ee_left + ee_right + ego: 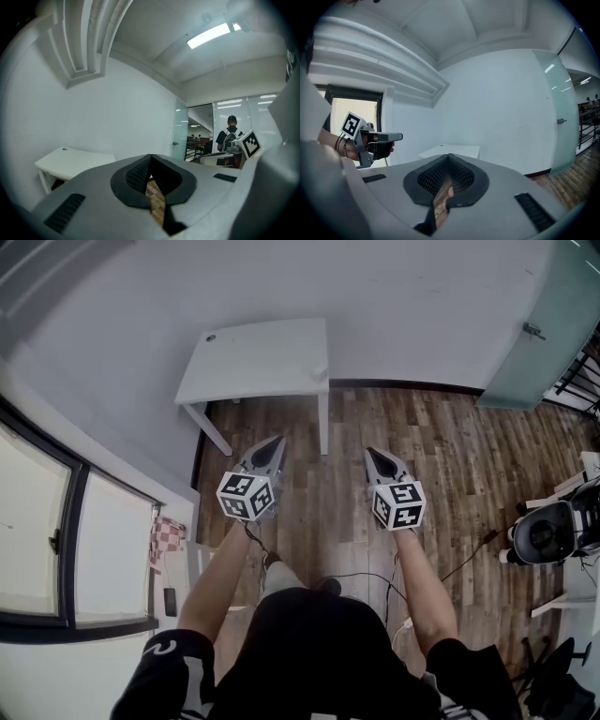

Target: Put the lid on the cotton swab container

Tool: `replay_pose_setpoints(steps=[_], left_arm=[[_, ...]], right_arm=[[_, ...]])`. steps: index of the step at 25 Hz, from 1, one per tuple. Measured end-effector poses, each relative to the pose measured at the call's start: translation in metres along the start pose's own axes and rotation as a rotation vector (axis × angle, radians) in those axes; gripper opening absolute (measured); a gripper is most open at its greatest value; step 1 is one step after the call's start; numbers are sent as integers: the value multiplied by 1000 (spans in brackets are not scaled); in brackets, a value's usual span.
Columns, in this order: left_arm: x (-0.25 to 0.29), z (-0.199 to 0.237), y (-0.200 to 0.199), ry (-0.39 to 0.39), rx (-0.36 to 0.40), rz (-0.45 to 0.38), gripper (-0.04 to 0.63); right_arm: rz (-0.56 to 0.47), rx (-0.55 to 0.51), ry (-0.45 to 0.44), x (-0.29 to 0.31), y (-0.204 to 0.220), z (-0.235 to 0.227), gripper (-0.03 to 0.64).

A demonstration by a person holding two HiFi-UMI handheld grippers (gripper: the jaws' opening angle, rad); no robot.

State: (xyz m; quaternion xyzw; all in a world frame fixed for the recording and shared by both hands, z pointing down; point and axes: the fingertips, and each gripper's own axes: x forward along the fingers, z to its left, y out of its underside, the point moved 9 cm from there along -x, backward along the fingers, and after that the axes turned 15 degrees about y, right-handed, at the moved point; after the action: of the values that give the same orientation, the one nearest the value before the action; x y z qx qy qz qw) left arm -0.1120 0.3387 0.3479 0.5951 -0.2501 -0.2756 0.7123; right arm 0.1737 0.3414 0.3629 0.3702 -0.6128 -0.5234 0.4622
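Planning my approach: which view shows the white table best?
The head view: the white table shows whole, top and legs. The left gripper view catches one end; the right gripper view a distant sliver.

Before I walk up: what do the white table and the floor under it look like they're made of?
White rectangular table: probably painted or laminated board with a matte finish. The top is flat and uniform, with no grain showing.
Brown plank floor: wood or wood-look laminate with a faint sheen. Streaked grain and staggered plank joints are visible.
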Motion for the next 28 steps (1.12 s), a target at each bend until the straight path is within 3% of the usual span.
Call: replay_pose_setpoints(steps=[6,13,28], left_arm=[[7,10,4,-6,-10,5,26],[25,51,6,-6,-20,7,26],[104,207,-11,35,-46,26,26]], right_arm=[[21,12,-5,15,7,-4,14],[32,14,0,58,4,-3,14],[64,-4,41,219,-27,2,14]])
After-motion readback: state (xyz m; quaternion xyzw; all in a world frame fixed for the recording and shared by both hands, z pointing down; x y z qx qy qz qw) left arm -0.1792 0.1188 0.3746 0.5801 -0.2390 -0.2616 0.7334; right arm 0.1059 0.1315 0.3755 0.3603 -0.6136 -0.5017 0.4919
